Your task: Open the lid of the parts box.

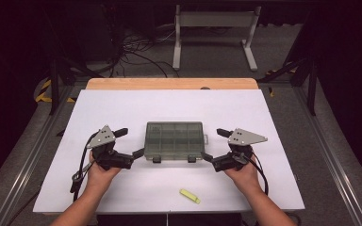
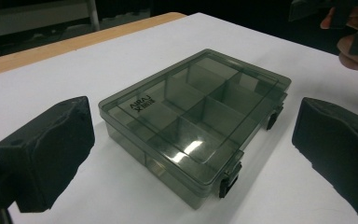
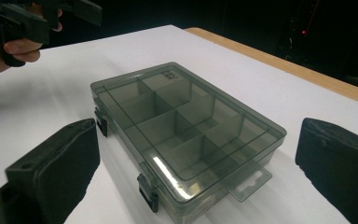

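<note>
The compartment box (image 1: 174, 140) is translucent smoke-grey plastic with a clear-tinted lid; its internal dividers show through as darker grey lines, and its two front latches (image 2: 227, 179) are black. A small dark printed marking sits on the lid near one corner. The left gripper (image 1: 128, 146) and right gripper (image 1: 215, 147) are matte black, each topped by a light grey three-cornered plate dotted with dark holes. The table (image 1: 122, 108) is plain white, edged at the far side by a light wooden strip (image 1: 169, 84). A small marker (image 1: 189, 196) is pale yellow.
</note>
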`<state>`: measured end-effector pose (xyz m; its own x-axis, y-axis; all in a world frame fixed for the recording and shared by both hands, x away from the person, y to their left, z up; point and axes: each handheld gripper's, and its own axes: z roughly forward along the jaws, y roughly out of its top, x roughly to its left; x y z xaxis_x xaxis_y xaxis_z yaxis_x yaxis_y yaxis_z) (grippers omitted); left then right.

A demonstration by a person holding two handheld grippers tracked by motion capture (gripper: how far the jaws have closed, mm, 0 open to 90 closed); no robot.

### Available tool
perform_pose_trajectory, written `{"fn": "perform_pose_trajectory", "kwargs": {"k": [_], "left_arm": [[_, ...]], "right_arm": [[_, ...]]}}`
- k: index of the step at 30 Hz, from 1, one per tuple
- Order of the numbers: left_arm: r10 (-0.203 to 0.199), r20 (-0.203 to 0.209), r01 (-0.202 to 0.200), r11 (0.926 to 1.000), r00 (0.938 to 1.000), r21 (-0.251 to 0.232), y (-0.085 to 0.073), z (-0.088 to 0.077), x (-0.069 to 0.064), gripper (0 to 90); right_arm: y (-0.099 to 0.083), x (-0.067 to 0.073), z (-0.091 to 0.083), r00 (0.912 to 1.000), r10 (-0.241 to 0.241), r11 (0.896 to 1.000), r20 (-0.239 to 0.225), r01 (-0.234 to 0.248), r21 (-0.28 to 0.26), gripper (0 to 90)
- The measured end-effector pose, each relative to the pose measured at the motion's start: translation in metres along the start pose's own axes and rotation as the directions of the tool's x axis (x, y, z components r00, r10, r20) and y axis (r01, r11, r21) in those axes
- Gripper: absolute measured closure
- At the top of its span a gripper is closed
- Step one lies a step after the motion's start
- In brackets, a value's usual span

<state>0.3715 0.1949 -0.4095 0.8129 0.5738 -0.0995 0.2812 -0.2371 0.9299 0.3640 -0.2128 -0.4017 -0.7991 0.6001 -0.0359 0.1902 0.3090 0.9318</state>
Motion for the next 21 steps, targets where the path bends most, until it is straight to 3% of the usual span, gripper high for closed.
{"fn": "perform_pose_trajectory", "kwargs": {"k": [1, 4, 8, 16, 21], "left_arm": [[0.007, 0.017, -0.007, 0.9999, 0.9998, 0.008, 0.0, 0.0, 0.0, 0.4], [0.009, 0.01, -0.009, 0.9991, 0.9999, 0.042, -0.002, 0.003, -0.003, 0.6], [0.017, 0.005, -0.017, 0.9986, 0.9998, 0.05, -0.005, 0.003, 0.0, 1.5], [-0.016, 0.037, 0.012, 0.9952, 0.9992, 0.097, -0.014, 0.009, 0.003, 2.4], [0.026, 0.024, -0.029, 0.9893, 0.9994, 0.143, -0.019, 0.014, 0.001, 4.2]], "right_arm": [[0.0, 0.0, 0.001, 1.0, 0.001, 1.0, -0.008, -0.001, 0.002, 0.0], [-0.001, 0.003, 0.005, 0.9997, -0.008, 1.0, -0.022, 0.008, 0.026, 0.4], [-0.002, 0.004, 0.006, 0.9997, -0.013, 0.999, -0.019, 0.014, 0.039, 1.3], [-0.008, 0.003, 0.011, 1.0, -0.003, 0.994, -0.004, 0.004, 0.105, 4.6], [-0.013, 0.003, 0.016, 1.0, 0.002, 0.989, -0.002, -0.001, 0.146, 6.1]]}}
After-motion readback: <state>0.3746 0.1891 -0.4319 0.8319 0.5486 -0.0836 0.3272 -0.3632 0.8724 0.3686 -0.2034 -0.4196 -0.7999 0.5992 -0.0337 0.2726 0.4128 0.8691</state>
